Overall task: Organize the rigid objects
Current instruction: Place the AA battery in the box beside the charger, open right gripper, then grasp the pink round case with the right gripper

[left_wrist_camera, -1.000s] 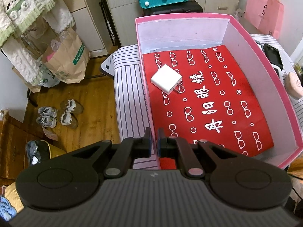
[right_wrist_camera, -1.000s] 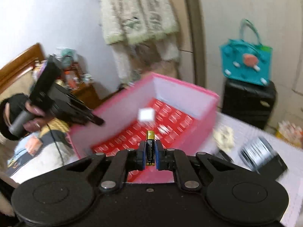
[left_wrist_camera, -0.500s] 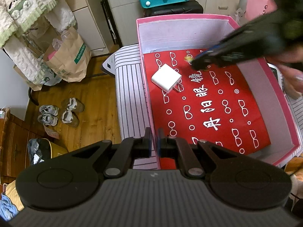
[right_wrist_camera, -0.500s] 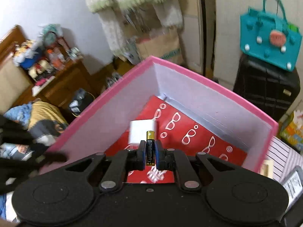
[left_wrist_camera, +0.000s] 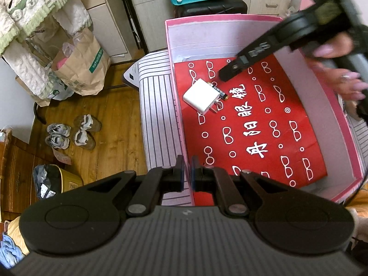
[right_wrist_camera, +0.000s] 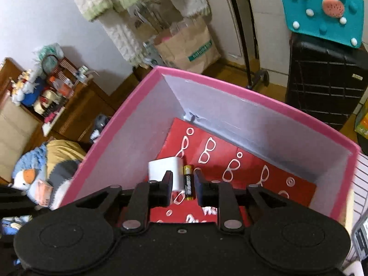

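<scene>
Fingers of right gripper [right_wrist_camera: 183, 185] opening — one battery [right_wrist_camera: 188, 182] free beside one charger [left_wrist_camera: 200, 96]; left gripper [left_wrist_camera: 186, 173] closed, empty.

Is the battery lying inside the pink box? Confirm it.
Yes, the battery lies on the red liner inside the pink box, right against the white charger, below the right gripper, whose jaws are opening.

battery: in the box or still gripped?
In the box. The battery lies on the red liner against the white charger; the right gripper is opening, pads clear of it.
</scene>
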The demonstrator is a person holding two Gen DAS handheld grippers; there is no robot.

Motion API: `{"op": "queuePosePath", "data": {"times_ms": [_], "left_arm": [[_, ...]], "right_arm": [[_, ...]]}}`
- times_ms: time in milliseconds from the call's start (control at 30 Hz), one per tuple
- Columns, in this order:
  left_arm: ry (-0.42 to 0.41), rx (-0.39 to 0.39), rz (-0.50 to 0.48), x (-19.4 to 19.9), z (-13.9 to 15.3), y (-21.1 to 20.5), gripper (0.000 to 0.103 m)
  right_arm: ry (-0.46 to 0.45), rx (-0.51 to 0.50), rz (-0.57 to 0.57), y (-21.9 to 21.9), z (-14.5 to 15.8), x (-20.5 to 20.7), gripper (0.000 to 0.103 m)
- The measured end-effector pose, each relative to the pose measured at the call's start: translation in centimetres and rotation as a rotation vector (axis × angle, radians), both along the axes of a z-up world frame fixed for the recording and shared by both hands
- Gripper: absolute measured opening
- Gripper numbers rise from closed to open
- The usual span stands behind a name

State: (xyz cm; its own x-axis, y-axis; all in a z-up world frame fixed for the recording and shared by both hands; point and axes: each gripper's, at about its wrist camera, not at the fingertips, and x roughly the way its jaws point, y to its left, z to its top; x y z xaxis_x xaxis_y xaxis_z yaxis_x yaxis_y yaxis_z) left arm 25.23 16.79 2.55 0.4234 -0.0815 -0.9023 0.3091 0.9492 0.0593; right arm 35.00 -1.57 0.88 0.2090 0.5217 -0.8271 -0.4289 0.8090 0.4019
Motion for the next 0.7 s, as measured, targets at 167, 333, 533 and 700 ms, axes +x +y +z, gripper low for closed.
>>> {"op": "queuePosePath", "data": {"times_ms": [167, 333, 533, 700], "left_arm": [[-0.004, 0.003, -0.006, 0.2, 0.0, 0.0, 0.005], [-0.006, 0.006, -0.007, 0.2, 0.0, 0.0, 0.005], [-0.014, -0.001, 0.002, 0.1, 0.0, 0.0, 0.005], [-0.015, -0.013, 0.008, 0.0, -0.1, 0.2, 0.007]], "right_arm": [[-0.089, 0.046, 0.012, -2.5, 3.4, -2.6, 0.027], [-0.197, 0.041, -0.014, -6.1, 6.0, -5.5, 0.03], [-0.289, -0.011, -0.101, -11.8, 6.8, -9.5, 0.032], [-0.281, -0.053, -0.209, -17.0, 5.7, -12.1, 0.035]]}}
